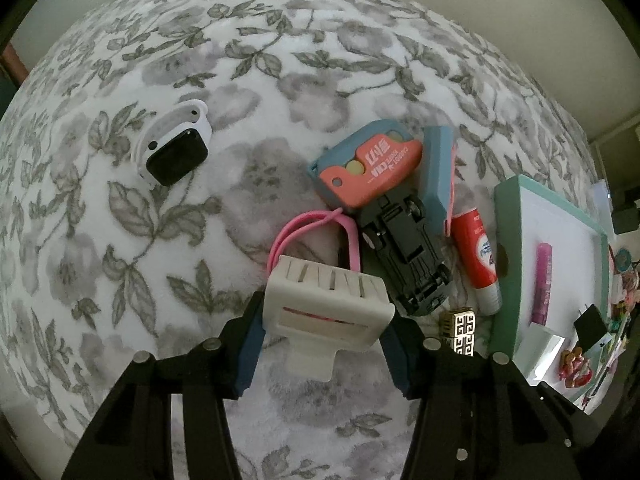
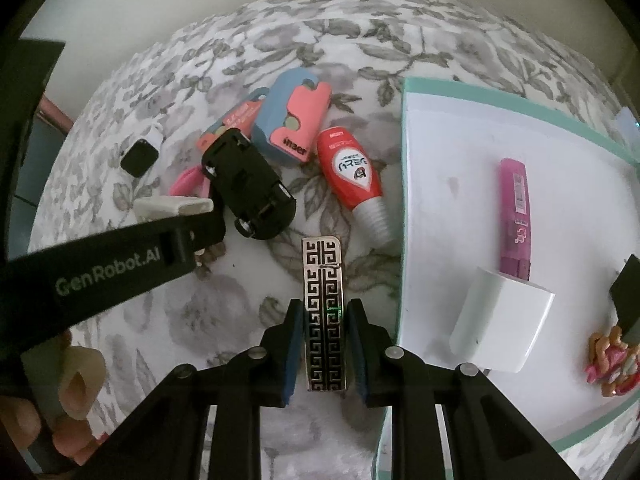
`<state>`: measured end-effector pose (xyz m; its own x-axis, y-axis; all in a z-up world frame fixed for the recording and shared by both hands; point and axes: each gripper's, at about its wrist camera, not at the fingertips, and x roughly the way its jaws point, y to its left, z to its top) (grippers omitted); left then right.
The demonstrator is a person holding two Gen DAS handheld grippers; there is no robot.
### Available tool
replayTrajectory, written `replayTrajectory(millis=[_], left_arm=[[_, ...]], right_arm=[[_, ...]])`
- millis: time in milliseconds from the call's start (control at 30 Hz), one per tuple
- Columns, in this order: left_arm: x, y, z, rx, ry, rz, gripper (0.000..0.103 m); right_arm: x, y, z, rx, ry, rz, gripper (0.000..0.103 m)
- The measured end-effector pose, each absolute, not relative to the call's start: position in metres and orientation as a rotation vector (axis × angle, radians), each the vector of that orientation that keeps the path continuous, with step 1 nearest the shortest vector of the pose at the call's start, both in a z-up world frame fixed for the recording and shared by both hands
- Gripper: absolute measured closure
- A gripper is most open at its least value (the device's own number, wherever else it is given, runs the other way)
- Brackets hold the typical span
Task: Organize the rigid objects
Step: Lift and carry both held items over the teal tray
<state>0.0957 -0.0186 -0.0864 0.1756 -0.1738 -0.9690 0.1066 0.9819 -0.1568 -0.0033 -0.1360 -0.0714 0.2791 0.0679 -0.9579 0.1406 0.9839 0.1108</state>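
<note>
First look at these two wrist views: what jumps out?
The right gripper is clamped on a silver-and-black patterned bar beside the mint-rimmed tray. The left gripper straddles a cream slotted box with a pink cord, beside an upturned black toy car.

Beneath me lies a soft white blanket (image 1: 280, 80) printed with grey flowers and leaves. Beyond its far edge I see a plain pale wall (image 1: 520, 12). Light is dim and even. A reddish-brown edge (image 2: 54, 114) shows far left.
</note>
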Motion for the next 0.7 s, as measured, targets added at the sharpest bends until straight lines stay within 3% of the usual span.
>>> replayTrajectory(millis=[300, 700], left_arm=[[0.092, -0.008, -0.052, -0.11, 1.281, -0.211, 0.048], [0.077, -0.006, 0.017, -0.167, 1.077, -0.242, 0.048]], right_arm=[[-0.006, -0.142, -0.063, 0.231, 1.266, -0.051, 0.081], [-0.023, -0.169, 0.007, 0.281, 1.06, -0.096, 0.081]])
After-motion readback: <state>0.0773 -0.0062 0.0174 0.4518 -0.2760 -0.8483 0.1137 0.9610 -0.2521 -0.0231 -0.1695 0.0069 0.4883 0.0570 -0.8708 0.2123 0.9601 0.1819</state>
